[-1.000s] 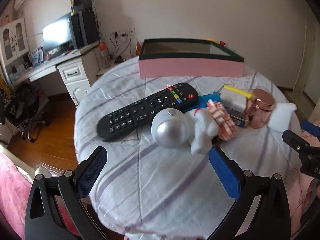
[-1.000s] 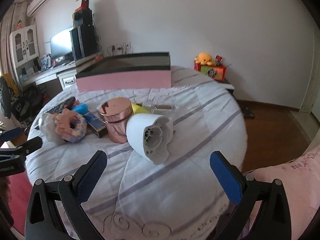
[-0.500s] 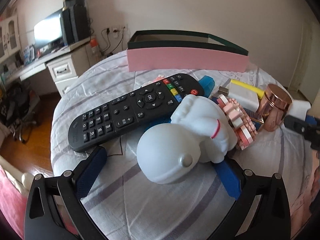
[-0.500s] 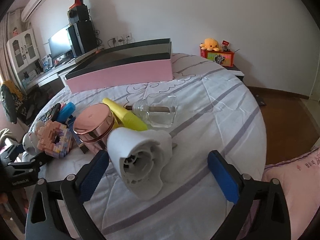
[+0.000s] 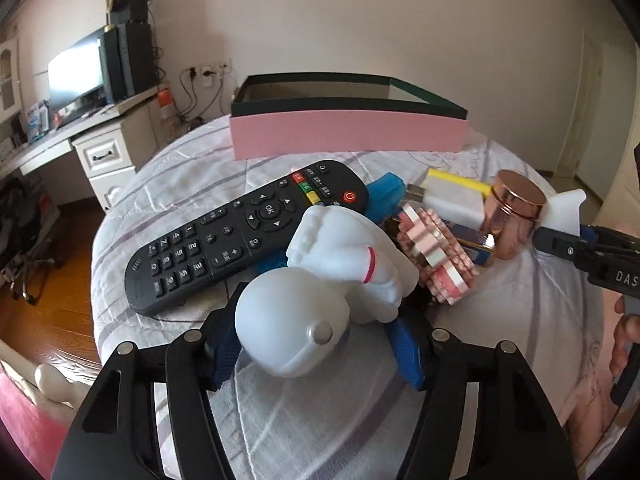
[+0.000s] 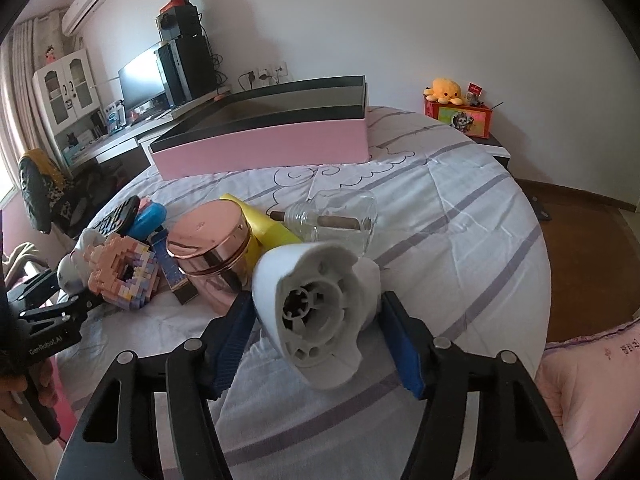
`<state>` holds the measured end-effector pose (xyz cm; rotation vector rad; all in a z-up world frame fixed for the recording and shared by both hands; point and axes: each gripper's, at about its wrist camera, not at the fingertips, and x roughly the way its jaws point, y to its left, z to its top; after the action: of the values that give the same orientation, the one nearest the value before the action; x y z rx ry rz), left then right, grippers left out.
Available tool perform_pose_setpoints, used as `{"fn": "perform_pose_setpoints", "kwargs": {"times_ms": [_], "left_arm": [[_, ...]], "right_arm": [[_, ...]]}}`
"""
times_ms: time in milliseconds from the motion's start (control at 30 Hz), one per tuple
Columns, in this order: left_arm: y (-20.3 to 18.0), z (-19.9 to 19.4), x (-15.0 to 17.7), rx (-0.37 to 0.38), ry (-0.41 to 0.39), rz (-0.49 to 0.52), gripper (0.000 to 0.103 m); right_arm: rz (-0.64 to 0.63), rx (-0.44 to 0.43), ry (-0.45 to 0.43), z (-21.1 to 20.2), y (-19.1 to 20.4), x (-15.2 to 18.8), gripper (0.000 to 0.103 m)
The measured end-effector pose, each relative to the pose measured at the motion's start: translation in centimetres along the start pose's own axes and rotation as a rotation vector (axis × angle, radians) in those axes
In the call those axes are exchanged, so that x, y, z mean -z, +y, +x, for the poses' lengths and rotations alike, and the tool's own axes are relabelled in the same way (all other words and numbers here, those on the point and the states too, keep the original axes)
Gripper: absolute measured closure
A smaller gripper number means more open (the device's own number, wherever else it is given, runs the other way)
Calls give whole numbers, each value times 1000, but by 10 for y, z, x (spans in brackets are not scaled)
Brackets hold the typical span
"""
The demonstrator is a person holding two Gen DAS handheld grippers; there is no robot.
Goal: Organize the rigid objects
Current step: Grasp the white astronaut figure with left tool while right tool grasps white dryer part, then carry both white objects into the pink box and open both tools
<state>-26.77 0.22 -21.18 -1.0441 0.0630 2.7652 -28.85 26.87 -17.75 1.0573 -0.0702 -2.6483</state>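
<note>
At the bottom centre of each wrist view the jaws have just been closing and now pinch a load: the left gripper (image 5: 316, 340) clamps the round helmet of the white astronaut figurine (image 5: 328, 276), the right gripper (image 6: 318, 340) the white ribbed plastic cone (image 6: 320, 304), both low on the striped tablecloth (image 6: 460, 216). Either smooth curved shell could, I judge, squirt out or roll on lifting. Crowding them are the black remote (image 5: 244, 232), pink brick donut (image 5: 436, 256) and rose-gold jar (image 6: 212, 256), with the pink box (image 5: 348, 136) waiting at upper centre.
</note>
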Motion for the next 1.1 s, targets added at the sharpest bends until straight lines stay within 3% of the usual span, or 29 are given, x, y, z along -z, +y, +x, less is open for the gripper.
{"fn": "perform_pose_setpoints", "kwargs": {"times_ms": [300,667,833,1100], "left_arm": [[-4,-28,-9,63,-48,-8,39],[-8,-38,-75,128,-144,50,39],[-1,-13,-120,161,-145,61,38],[1,69,-188,138,-28,40,38]], "right_arm": [[-1,2,-34,-17,1,-6,38],[-70,-27,-106,-25,16,-66,38],[-127,-57,-103,0,30,-109,38],[-182,-73,3,84,48,-174,38]]}}
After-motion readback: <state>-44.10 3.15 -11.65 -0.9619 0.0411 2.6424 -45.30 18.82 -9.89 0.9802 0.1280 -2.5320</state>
